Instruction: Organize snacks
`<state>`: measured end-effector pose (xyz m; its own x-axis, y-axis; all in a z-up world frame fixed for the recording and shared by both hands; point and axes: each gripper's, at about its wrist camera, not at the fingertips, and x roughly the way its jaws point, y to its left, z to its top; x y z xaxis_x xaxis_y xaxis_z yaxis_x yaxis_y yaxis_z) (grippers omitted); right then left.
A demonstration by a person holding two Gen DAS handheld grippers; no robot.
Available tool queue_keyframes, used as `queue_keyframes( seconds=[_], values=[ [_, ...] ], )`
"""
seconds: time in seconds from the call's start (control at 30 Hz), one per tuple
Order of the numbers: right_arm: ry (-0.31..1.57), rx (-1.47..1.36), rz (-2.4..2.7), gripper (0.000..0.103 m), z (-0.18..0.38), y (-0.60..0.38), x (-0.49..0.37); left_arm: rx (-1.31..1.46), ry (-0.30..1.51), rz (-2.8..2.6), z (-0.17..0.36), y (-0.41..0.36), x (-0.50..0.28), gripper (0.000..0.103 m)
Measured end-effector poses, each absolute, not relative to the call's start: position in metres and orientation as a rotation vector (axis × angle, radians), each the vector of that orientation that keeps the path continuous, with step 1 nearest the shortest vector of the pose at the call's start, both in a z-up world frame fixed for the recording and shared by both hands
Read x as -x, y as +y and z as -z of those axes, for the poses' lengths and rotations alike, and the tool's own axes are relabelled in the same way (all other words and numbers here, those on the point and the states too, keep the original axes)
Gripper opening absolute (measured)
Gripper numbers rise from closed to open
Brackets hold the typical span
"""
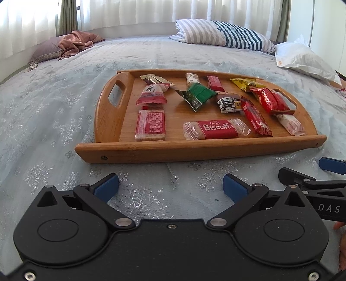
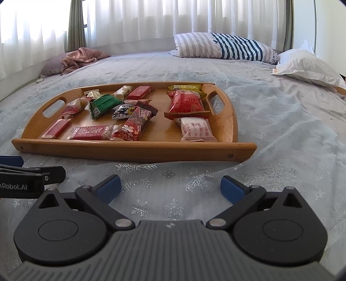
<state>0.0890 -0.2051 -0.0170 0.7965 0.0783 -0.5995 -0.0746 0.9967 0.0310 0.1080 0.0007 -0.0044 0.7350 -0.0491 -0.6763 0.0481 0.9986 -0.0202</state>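
Both the left gripper (image 1: 170,184) and right gripper (image 2: 170,186) hover low over the bed (image 1: 54,121), jaws spread wide and empty, facing the wooden tray (image 1: 194,149), where the wrapped snacks (image 1: 218,129) lie scattered within reach, some overlapping.

1. A home bedroom: a wide bed (image 1: 151,54) under a pale blue coverlet with silver snowflakes fills both views.
2. A striped pillow (image 2: 222,46) and a white pillow (image 2: 307,64) lie at its far side.
3. Sheer white curtains (image 2: 151,19) cover the bright window behind.
4. A crumpled pink cloth (image 1: 77,41) lies on the bed's far left.
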Motion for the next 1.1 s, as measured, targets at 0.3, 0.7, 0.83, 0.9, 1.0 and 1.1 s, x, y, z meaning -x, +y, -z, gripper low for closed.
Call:
queue_keyframes(
  seconds=[0.3,0.7,0.83,0.9,1.0,1.1],
  values=[
    [0.655,0.013,-0.1,0.103,0.0196,-0.2021,-0.0909,-0.007,0.733,0.052,0.007,0.0007,-0.1076,0.103],
    [0.656,0.003,-0.105,0.103,0.021,-0.2029,-0.0923,-0.003,0.735,0.052,0.0075,0.0008,-0.1077,0.103],
    [0.657,0.004,-0.104,0.103,0.021,-0.2027,-0.0926,-0.001,0.738,0.051,0.008,0.0,-0.1082,0.103],
    [0.657,0.003,-0.104,0.103,0.0211,-0.2031,-0.0922,0.0,0.739,0.051,0.0079,-0.0002,-0.1086,0.103],
    [0.657,0.003,-0.105,0.103,0.0211,-0.2029,-0.0926,0.001,0.739,0.051,0.0079,-0.0001,-0.1086,0.103],
    [0.656,0.003,-0.105,0.103,0.0211,-0.203,-0.0923,0.004,0.741,0.051,0.008,-0.0001,-0.1091,0.103]
  ],
)
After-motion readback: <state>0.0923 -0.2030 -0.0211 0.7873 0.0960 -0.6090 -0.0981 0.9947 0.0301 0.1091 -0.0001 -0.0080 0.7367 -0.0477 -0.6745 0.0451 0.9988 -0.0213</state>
